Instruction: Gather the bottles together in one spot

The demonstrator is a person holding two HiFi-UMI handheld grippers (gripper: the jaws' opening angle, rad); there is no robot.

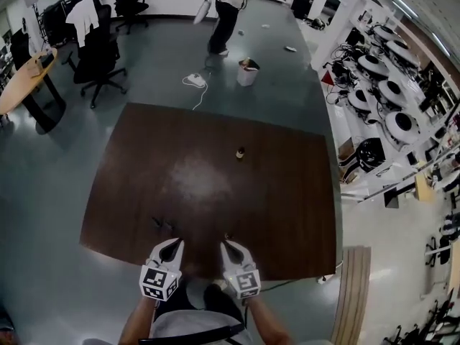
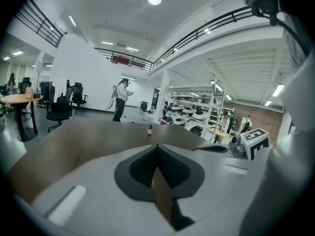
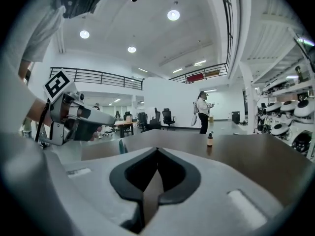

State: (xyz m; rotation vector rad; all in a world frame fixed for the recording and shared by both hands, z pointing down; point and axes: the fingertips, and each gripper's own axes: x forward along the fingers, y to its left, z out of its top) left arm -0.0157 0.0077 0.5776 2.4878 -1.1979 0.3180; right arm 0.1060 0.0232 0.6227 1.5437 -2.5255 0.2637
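Observation:
A single small brown bottle point(image 1: 240, 152) stands upright near the middle of the dark brown table point(image 1: 144, 164), toward its far side. The same bottle point(image 2: 149, 130) shows far ahead in the left gripper view, and as a small bottle point(image 3: 209, 139) ahead and to the right in the right gripper view. My left gripper point(image 1: 175, 243) and right gripper point(image 1: 226, 244) hover side by side over the table's near edge, far from the bottle. In their own views the left gripper point(image 2: 157, 146) and right gripper point(image 3: 157, 150) are both shut, tips touching, with nothing held. A few small dark items point(image 1: 162, 223) lie just beyond the left gripper; I cannot tell what they are.
A person point(image 1: 225, 13) stands on the floor beyond the table, near a white bin point(image 1: 248, 72) and a cable. Office chairs point(image 1: 97, 52) and a round wooden table point(image 1: 25, 77) are at the left. Shelves of equipment point(image 1: 381, 85) line the right. A wooden board point(image 1: 353, 293) lies by the table's near right corner.

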